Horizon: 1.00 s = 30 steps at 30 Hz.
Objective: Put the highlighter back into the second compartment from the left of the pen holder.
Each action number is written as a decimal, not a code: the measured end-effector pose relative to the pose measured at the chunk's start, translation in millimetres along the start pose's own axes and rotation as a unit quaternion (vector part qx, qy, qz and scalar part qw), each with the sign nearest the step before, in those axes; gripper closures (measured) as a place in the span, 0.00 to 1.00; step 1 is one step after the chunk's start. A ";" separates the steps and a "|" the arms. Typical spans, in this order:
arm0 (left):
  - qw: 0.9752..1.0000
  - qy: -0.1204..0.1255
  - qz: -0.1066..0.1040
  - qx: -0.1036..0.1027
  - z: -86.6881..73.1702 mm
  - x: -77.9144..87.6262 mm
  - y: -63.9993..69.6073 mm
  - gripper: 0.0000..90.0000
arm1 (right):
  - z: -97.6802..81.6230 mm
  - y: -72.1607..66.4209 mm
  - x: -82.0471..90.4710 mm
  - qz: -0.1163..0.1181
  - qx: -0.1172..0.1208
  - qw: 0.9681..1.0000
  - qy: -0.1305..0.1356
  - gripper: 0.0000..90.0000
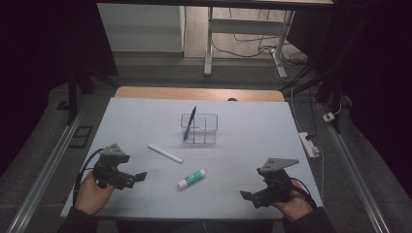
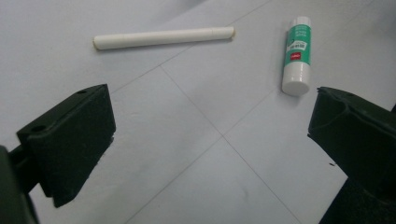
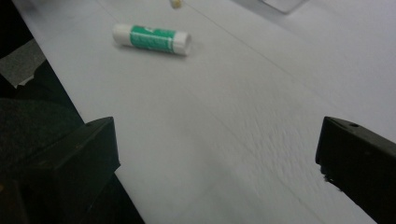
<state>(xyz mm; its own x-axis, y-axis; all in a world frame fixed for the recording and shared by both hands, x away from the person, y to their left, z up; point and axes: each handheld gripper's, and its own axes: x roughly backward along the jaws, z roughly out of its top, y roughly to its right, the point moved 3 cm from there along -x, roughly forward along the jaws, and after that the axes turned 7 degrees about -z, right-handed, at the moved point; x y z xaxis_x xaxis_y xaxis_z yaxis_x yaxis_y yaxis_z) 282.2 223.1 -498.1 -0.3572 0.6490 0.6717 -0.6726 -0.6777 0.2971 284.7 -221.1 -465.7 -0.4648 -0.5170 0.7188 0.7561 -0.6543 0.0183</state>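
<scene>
The bench [image 1: 145, 116], covered in pale sheet, carries everything, with wide bare room around each thing and its near edge just under both hands. Toward the far middle stands a clear organizer box [image 1: 199, 129] with a blue pen [image 1: 190, 124] leaning upright in one compartment. The left gripper [image 1: 138, 176] sits at the near left and the right gripper [image 1: 245, 195] at the near right, each with its fingers spread wide and nothing between them. Between the two, well apart from either, lie a white stick [image 1: 165, 153] and, nearer and to its right, a green-and-white glue stick [image 1: 191, 179]. The work looks like tidying loose items into the box, with the pen already in; the step in hand seems a fresh reach. The next move likely calls for lining open fingers across one stick's narrow width before closing.
</scene>
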 end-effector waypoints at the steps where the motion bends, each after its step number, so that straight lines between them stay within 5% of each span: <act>1: 1.000 0.001 -0.001 0.000 -1.1 0.5 0.4 0.01 | 4.9 -2.1 -3.4 0.004 0.005 1.000 0.002 0.00; 8: 1.000 -0.001 -0.005 -0.003 -5.4 0.9 -1.3 0.00 | 39.4 -17.1 -35.3 0.039 0.055 0.998 -0.016 0.00; 19: 1.000 -0.006 -0.005 -0.007 -6.2 -0.9 -2.5 0.00 | 91.1 -43.1 -112.3 0.078 0.106 0.990 -0.046 0.00; 30: 1.000 -0.008 -0.009 -0.007 -7.1 -2.0 -3.4 0.00 | 117.1 -55.7 -186.9 0.064 0.127 0.986 -0.092 0.00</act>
<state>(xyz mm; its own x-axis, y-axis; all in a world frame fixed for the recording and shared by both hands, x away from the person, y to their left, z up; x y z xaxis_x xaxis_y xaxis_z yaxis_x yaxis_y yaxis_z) 280.6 226.6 -505.4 -0.3344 0.6551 0.6775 -0.6882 -0.6609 0.2994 383.4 -23.4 -519.6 -0.2850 -0.4622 0.8397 0.9045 -0.4198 0.0759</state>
